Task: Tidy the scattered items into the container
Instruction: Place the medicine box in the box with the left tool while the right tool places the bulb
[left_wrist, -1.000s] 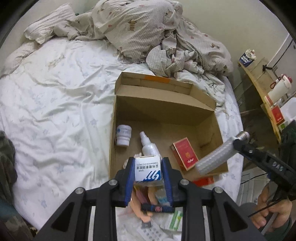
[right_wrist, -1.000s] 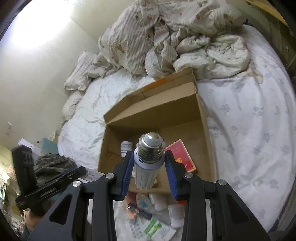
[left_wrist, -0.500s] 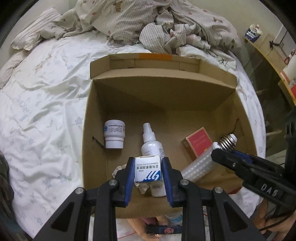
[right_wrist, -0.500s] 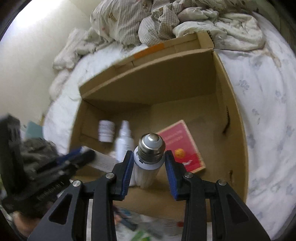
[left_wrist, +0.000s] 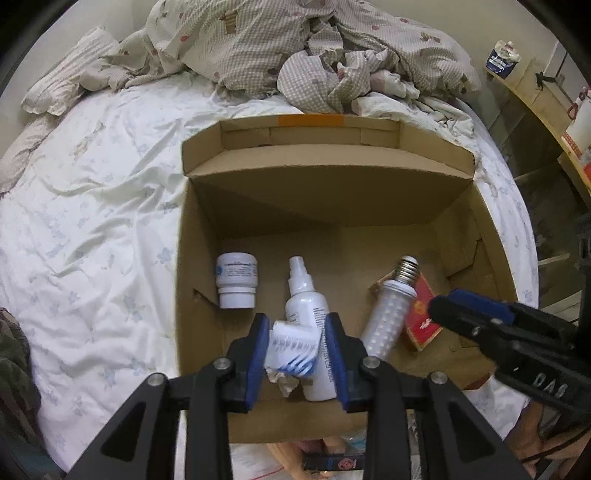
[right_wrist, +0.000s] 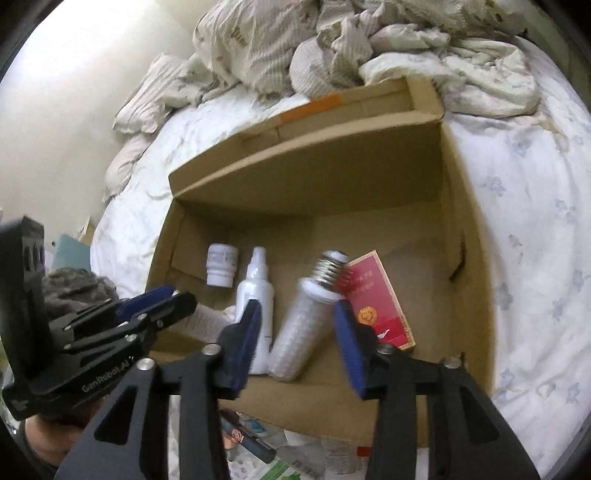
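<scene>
An open cardboard box (left_wrist: 332, 192) (right_wrist: 314, 177) stands on the bed. On its floor lie a white jar (left_wrist: 236, 280), a white spray bottle (left_wrist: 306, 306) and a red packet (right_wrist: 373, 299). My left gripper (left_wrist: 297, 354) hangs over the near wall with its jaws opening. A small white and blue carton (left_wrist: 291, 343) sits blurred and tilted between them, loose from the right pad. My right gripper (right_wrist: 295, 343) is opening too. The white corn-cob bulb (right_wrist: 306, 321) (left_wrist: 391, 310) lies slanted between its pads, touching neither, its cap on the red packet.
Several packets and a pen (right_wrist: 255, 443) lie on the sheet in front of the box. A crumpled checked duvet (left_wrist: 295, 48) and pillows fill the far end of the bed. A wooden shelf (left_wrist: 535, 85) runs along the right.
Both grippers came down and forward over the box, then both jaws spread. The bulb dropped out of the right gripper onto the box floor. The carton tipped loose in the left one.
</scene>
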